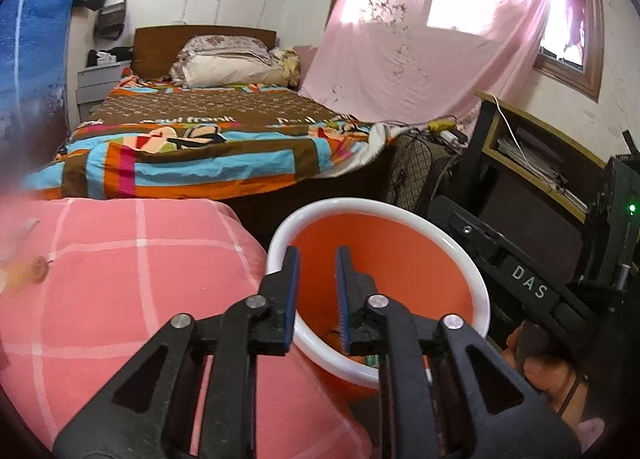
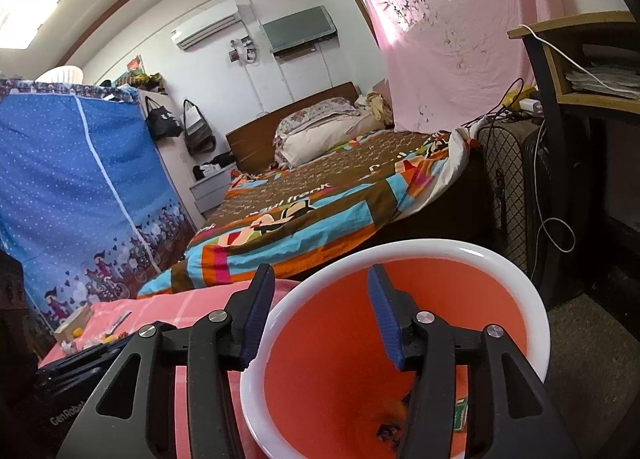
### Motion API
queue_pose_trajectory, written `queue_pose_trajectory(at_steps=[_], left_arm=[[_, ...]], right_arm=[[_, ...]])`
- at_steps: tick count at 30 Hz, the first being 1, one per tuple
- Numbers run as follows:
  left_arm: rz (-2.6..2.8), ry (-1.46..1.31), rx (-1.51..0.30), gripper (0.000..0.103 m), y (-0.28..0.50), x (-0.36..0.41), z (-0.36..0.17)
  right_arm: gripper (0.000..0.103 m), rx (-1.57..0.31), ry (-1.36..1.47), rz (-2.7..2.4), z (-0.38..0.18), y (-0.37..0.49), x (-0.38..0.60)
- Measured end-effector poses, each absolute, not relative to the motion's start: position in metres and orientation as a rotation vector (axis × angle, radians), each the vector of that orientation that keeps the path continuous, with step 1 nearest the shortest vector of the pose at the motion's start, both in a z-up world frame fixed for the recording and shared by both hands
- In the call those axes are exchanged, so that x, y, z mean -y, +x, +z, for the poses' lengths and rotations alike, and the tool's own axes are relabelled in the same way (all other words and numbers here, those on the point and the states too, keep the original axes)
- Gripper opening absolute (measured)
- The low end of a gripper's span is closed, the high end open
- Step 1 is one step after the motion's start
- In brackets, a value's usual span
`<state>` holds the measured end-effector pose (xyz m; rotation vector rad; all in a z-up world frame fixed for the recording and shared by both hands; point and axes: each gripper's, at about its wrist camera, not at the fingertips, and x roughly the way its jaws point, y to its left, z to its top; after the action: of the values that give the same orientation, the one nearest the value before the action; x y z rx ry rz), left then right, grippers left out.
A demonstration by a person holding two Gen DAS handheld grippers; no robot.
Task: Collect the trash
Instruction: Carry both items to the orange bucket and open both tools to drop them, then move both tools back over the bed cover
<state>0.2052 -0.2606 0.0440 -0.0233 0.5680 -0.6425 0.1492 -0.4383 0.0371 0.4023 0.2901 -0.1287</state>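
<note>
An orange waste bin [image 1: 384, 259] with a white rim stands beside a surface covered in pink checked cloth [image 1: 120, 279]. My left gripper [image 1: 318, 255] hangs open over the bin's mouth, nothing between its blue pads. In the right wrist view my right gripper [image 2: 320, 275] is also open and empty, over the same bin [image 2: 440, 249]. Dark scraps [image 2: 386, 429] and a green packet [image 2: 462, 415] lie at the bottom. A small wooden box [image 2: 72, 323] and loose bits [image 2: 108, 335] sit on the cloth.
A bed with a striped quilt [image 1: 200, 147] fills the room behind the bin. A blue fabric wardrobe [image 2: 80, 187] stands at the left. A desk [image 1: 540, 163], a mesh-fronted bag [image 2: 504, 179] and cables crowd the right. A hand [image 1: 540, 373] holds the right tool's black housing [image 1: 528, 283].
</note>
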Motion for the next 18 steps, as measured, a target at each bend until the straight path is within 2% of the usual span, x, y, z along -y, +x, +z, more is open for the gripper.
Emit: queue_pose_trajectory(at_steps=[4,8,11,13,16,18], left_arm=[[-0.587,-0.044,-0.532,0.036,0.205,0.246,0.049],[-0.516,-0.066,-0.48,0.052,0.201,0.227,0.057],[-0.445,-0.075,-0.424,0.068,0.195,0.208,0.064],[-0.403,-0.085,-0.393,0.087,0.193,0.195,0.068],[-0.328,-0.108,-0.333,0.103,0.186,0.173,0.073],[-0.274,-0.124,-0.285,0.103,0.18,0.156,0.075]], right_arm=[[0.054,-0.263,0.384,-0.135,0.042,0.147,0.432],[0.069,-0.219,0.359,-0.129,0.051,0.145,0.422],[0.075,-0.181,0.329,-0.121,0.057,0.145,0.412],[0.081,-0.151,0.302,-0.12,0.063,0.145,0.401],[0.09,-0.107,0.276,-0.112,0.068,0.143,0.389],[0.103,-0.074,0.253,-0.11,0.072,0.143,0.378]])
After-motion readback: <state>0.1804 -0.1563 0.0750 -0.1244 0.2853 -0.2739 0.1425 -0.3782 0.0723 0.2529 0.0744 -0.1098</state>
